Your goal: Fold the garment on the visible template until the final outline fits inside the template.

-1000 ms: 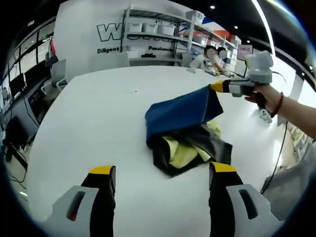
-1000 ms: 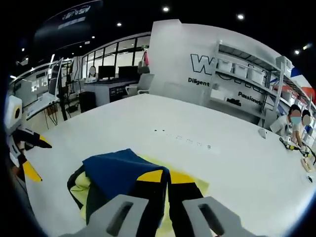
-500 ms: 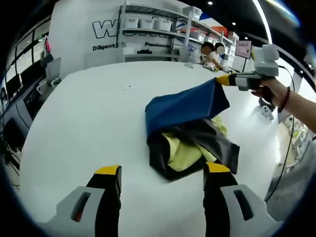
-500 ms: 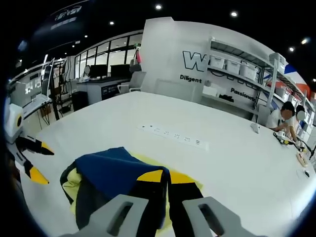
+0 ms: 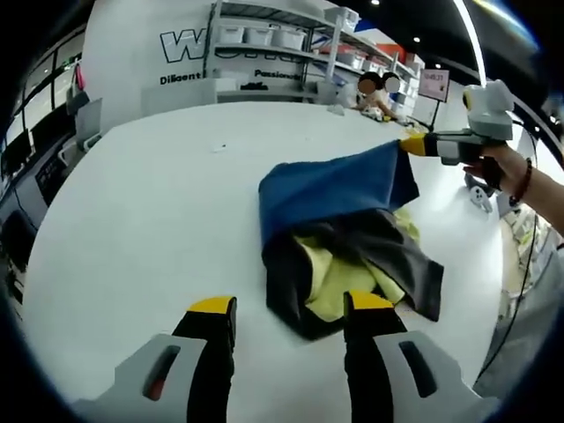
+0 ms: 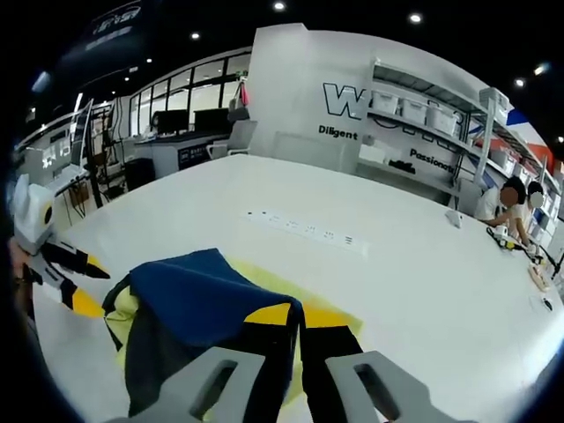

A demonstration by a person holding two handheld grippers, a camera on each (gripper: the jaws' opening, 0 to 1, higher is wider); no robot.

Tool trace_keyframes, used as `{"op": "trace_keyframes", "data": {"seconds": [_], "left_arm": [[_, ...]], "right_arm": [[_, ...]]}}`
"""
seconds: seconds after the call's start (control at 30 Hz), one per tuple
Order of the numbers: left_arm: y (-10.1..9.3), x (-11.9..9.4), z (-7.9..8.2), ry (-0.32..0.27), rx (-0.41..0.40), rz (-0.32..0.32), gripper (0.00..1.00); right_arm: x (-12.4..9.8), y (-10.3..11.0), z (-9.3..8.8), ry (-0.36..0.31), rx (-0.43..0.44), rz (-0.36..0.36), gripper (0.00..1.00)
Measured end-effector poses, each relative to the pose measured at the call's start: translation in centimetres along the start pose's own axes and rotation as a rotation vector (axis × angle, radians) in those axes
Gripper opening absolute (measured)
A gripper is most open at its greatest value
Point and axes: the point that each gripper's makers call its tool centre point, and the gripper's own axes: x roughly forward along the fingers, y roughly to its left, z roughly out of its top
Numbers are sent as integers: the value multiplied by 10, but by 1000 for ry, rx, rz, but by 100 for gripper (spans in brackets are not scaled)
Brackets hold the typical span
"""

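Right gripper (image 6: 295, 319): jaws clamped on blue edge of garment (image 5: 339, 238), lifted off white table (image 5: 132, 220).
Left gripper (image 5: 286, 308): jaws apart, near garment's dark hem, empty. Garment: blue, dark grey, yellow-green, heaped over yellow template (image 6: 328, 313) mid-table. Power strip (image 6: 304, 231) beyond.

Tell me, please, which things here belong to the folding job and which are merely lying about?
Job:
- garment, blue, dark grey and yellow
- yellow template beneath it
- right tongs, shut on the garment's blue edge
- left tongs, open

Lying about:
- power strip on the white table
- shelving behind
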Motion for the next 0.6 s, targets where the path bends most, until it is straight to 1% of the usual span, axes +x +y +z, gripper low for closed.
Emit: {"op": "trace_keyframes", "data": {"seconds": [0.1,0.17,0.3,0.4,0.53,0.57,0.6], "left_arm": [[1,5,-1,2,-4,-2,41],[0,7,-1,-2,-40,-11,38],[-2,10,-3,6,-51,-18,25],[-4,13,-5,16,-54,-28,19],[-4,16,-6,14,-40,-31,10],[-2,17,-7,16,-8,-19,6],[0,17,-7,20,7,-5,3]], "right_arm": [[1,0,-2,3,1,0,0],[2,0,-4,5,1,0,0],[2,0,-6,8,0,0,0],[2,0,-7,9,2,0,0],[2,1,-7,9,0,-1,0],[2,1,-7,9,1,-2,0],[1,1,-7,9,4,-2,0]]}}
